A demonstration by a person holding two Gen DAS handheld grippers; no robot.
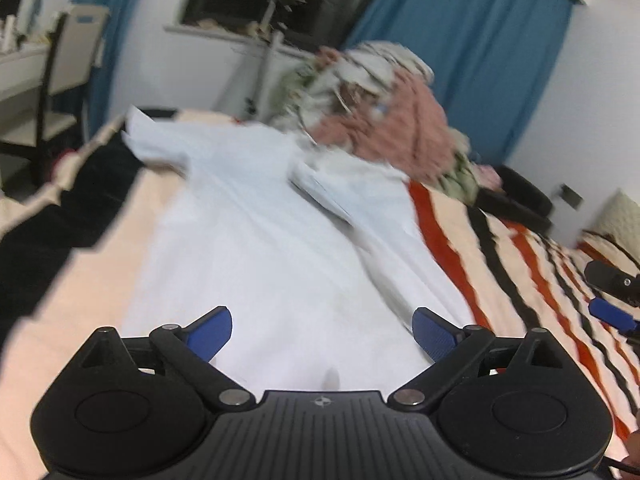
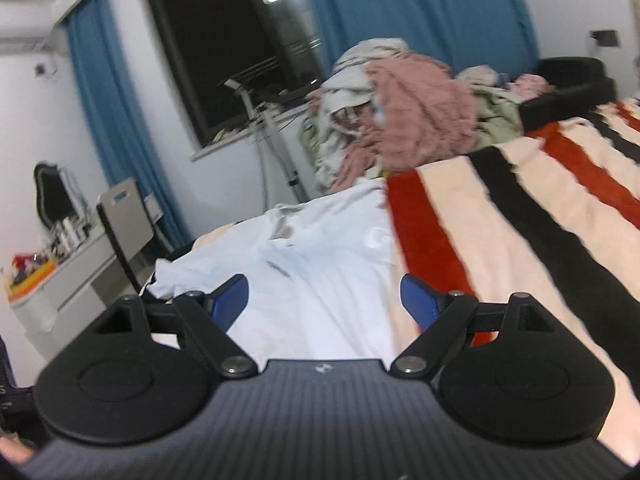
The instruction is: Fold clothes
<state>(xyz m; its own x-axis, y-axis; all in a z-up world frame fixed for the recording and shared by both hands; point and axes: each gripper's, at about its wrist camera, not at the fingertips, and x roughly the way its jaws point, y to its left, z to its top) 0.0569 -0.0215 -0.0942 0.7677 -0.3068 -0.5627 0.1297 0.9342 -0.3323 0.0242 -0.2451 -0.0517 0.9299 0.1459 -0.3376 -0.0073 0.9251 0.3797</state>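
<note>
Cloth lay flat on the bed — a white garment (image 1: 272,240) spread lengthwise over the striped blanket (image 1: 500,248), its near hem just under the left tongs (image 1: 322,334) and its far end reaching toward the heap of unfolded laundry (image 1: 384,112) at the bed's far edge. One sleeve stuck out at the far left, while the right-hand side seemed already turned in over the body, a raised fold running down the cloth there; spread like that, it looked set up for a lengthwise fold, though blur hid the finer creases. The left tongs stood wide apart above the near hem, blue fingertips (image 1: 212,332) clear of the fabric and nothing between them, probably poised to take hold of the edge. From the right wrist view the right tongs (image 2: 324,300) were likewise parted and empty, hovering over the garment's right border where white cloth met the blanket's red stripe. Both pairs sat at the same near end, well apart from each other, which suited a two-handed lift of the hem toward the collar. A chair (image 2: 124,216) and a bench (image 2: 76,272) stood beyond the bed's left side, out of the way.
</note>
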